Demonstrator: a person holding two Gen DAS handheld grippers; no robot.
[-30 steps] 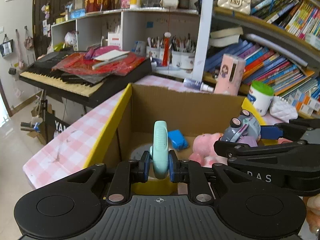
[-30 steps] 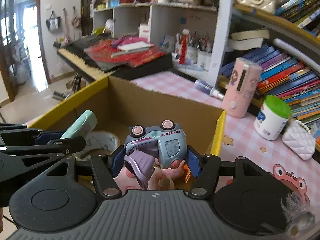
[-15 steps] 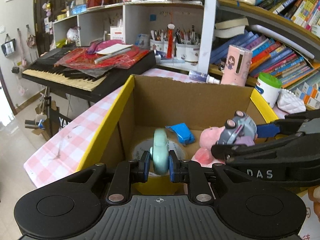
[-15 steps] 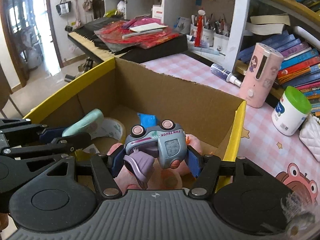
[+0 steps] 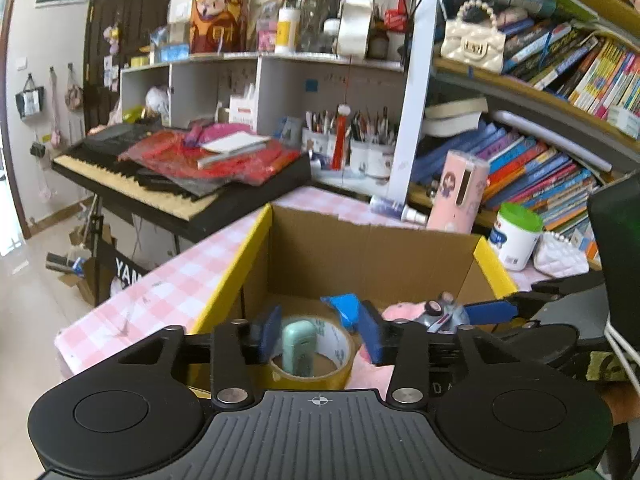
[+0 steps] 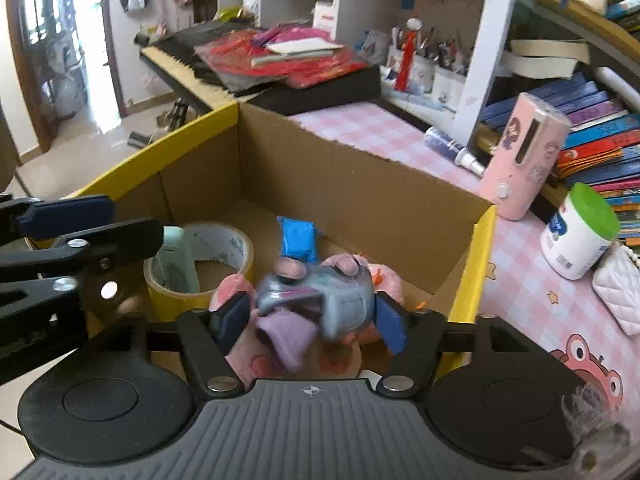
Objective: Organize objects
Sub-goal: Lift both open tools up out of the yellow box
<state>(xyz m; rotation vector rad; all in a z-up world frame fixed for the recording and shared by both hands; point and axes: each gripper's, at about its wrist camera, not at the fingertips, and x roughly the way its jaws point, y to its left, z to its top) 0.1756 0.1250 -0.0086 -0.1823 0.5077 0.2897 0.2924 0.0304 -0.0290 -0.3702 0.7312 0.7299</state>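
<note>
The left gripper (image 5: pixel 318 338) stands spread above the mint case (image 5: pixel 298 346) lying loose inside the tape roll (image 5: pixel 328 364). The right gripper (image 6: pixel 310 320) stands parted, the toy truck (image 6: pixel 320 300) free between its fingers. Both seem light, rigid plastic, likely best pinched across their flat sides.

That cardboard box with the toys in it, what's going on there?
A person is tidying small things into the cardboard box with a hand-held gripper in each hand. The left gripper is open, and the mint green item stands inside the tape roll at the box bottom. The right gripper is open around a grey toy car, blurred, over a pink plush toy. A blue item lies behind them.
</note>
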